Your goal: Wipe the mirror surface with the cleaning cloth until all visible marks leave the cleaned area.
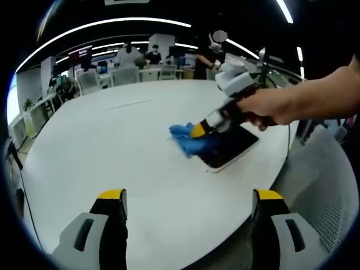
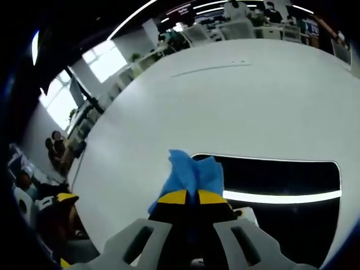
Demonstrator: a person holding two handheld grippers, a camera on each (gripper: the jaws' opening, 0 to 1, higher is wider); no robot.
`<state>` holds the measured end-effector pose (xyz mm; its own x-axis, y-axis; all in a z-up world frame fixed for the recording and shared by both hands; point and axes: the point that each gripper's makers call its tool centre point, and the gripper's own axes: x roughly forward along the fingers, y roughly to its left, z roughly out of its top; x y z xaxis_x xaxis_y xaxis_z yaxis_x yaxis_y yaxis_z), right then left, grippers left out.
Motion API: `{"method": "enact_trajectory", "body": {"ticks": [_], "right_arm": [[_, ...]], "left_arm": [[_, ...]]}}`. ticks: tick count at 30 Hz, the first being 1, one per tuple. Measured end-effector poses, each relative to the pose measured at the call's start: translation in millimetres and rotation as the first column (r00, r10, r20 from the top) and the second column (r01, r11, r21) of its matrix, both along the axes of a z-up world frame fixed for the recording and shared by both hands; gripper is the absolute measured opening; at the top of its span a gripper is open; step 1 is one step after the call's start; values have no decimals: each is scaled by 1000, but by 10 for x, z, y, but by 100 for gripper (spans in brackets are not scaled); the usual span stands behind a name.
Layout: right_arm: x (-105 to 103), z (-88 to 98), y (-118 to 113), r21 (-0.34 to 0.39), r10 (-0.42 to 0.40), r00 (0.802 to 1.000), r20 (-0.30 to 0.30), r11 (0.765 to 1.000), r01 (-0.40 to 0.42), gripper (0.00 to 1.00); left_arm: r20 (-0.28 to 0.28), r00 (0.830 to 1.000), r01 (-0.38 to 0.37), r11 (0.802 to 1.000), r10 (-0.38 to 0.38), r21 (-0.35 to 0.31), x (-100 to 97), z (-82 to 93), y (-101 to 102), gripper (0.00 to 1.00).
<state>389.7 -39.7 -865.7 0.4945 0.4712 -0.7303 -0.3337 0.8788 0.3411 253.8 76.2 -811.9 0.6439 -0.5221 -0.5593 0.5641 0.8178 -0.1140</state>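
Two grippers in play, and we are watching the right gripper [image 2: 187,197] do the work: its yellow-tipped jaws are clenched together on the blue cleaning cloth [image 2: 191,171], pressing it at the mirror's edge. In the right gripper view the mirror [image 2: 281,180] lies flat on the white table [image 2: 225,95], stretching from the cloth out toward three o'clock, dark with a bright strip of ceiling light reflected across it. The cloth sits at the mirror's nine o'clock end, partly on the glass and partly over the table.

From the left gripper view we see the same scene from a distance: a hand [image 1: 270,107] holds the right gripper [image 1: 198,130] down on the cloth [image 1: 188,140], with the mirror [image 1: 228,147] toward four o'clock of it. The left gripper [image 1: 188,197] hangs released, jaws spread wide, well apart from the mirror and holding nothing.

We cannot make out any marks on the glass from here; the reflection hides them. To do this well, we'd keep the cloth flat under the jaws and sweep toward three o'clock in overlapping passes, pressing lightly enough that the mirror does not slide toward the table's near edge.
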Motion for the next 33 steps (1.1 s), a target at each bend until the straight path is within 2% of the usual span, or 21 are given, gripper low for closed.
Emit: {"method": "enact_trajectory", "body": {"ticks": [33], "right_arm": [[-25, -4, -257, -3, 6, 1000, -1, 1000, -6, 0]], "left_arm": [[-1, 1000, 0, 1000, 0, 6, -2, -7, 9, 91]]}}
